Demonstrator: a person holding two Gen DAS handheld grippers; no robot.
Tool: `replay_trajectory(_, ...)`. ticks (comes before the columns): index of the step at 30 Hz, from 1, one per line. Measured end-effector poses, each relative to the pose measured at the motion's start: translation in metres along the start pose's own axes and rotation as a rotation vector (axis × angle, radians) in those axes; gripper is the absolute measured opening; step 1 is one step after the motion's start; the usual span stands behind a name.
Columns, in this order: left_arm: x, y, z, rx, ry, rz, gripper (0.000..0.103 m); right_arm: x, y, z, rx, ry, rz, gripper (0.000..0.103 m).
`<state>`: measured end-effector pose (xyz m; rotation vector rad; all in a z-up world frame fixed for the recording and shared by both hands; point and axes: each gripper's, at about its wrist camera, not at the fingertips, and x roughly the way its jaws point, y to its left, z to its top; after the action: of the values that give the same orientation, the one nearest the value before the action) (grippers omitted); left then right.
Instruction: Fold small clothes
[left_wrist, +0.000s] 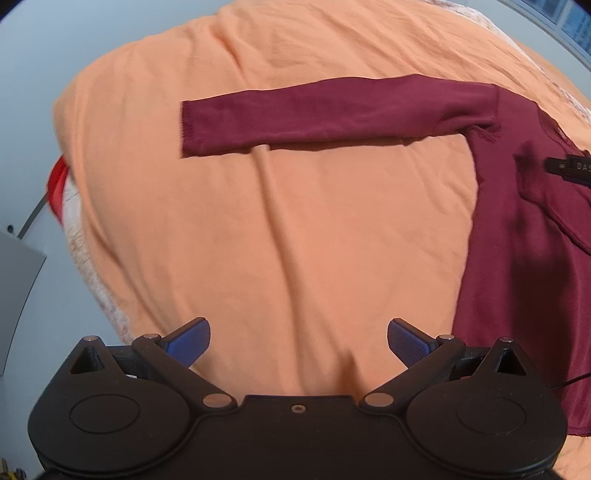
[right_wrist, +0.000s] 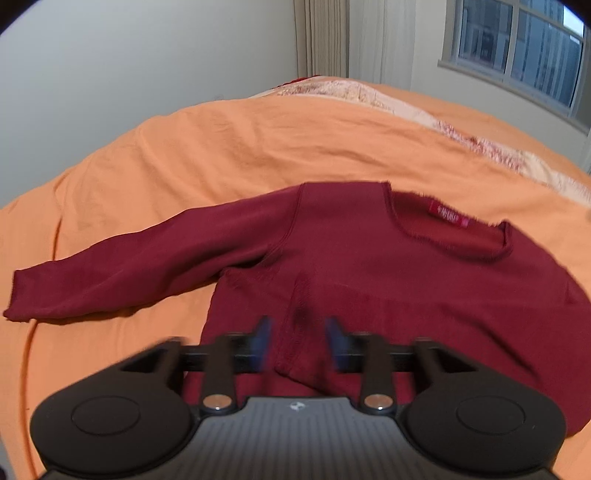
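Above the shirt, right gripper fingers spread.

Left gripper jaws wide apart; right gripper jaws narrower.

Lighting: soft and even, so you see no glare on the orange sheet. A window sits above and behind the sheet in your right wrist view, showing bluish and not blown out.

Shadows: a dark patch lies on the maroon sweater in your left wrist view; faint shade hugs the lower edge of its sleeve.

Blur: your right gripper is smeared, its blue pads streaked; the sweater near it is soft. Your left gripper is sharp.

Distortion: strong fisheye bends the sheet into a dome; black corners frame both views.
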<state>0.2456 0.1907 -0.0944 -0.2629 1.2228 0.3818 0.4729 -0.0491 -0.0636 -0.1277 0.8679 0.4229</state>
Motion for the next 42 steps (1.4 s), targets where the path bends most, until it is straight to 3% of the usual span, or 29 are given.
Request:
replay_trajectory(1,0.002,-0.004,0.002,0.012,-0.002,-0.012,0.102,-0.003,-0.004,-0.001,0.009,-0.001,0.002,0.063)
replay_trajectory(5,0.007,-0.027,0.014,0.076,-0.026,-0.069,0.102,-0.016,-0.03,-0.016,0.098,0.0,-0.031,0.078)
replay_trajectory(8,0.011,-0.052,0.029,0.137,-0.066,-0.104,0.102,-0.036,-0.055,-0.043,0.157,-0.005,-0.118,0.088)
replay_trajectory(12,0.022,-0.094,0.055,0.217,-0.126,-0.164,0.102,-0.055,-0.099,-0.083,0.204,0.028,-0.279,0.093)
replay_trajectory(18,0.053,-0.166,0.094,0.285,-0.201,-0.21,0.102,-0.064,-0.171,-0.124,0.279,0.032,-0.51,0.092)
replay_trajectory(21,0.07,-0.198,0.109,0.296,-0.226,-0.194,0.102,-0.057,-0.201,-0.132,0.302,0.028,-0.556,0.08)
replay_trajectory(24,0.09,-0.222,0.123,0.298,-0.184,-0.129,0.102,-0.046,-0.225,-0.135,0.328,-0.009,-0.512,0.066)
replay_trajectory(31,0.113,-0.23,0.134,0.299,-0.116,-0.041,0.102,-0.027,-0.237,-0.118,0.242,-0.098,-0.5,0.064)
replay_trajectory(33,0.115,-0.226,0.133,0.283,-0.099,-0.035,0.102,-0.03,-0.235,-0.112,0.209,-0.128,-0.478,0.046)
replay_trajectory(34,0.116,-0.224,0.132,0.273,-0.09,-0.039,0.102,-0.03,-0.233,-0.108,0.191,-0.128,-0.473,0.033)
replay_trajectory(37,0.119,-0.218,0.129,0.259,-0.068,-0.049,0.102,-0.033,-0.226,-0.099,0.134,-0.099,-0.508,0.018)
replay_trajectory(42,0.125,-0.216,0.127,0.259,-0.056,-0.052,0.102,-0.056,-0.215,-0.101,0.144,-0.053,-0.585,0.012)
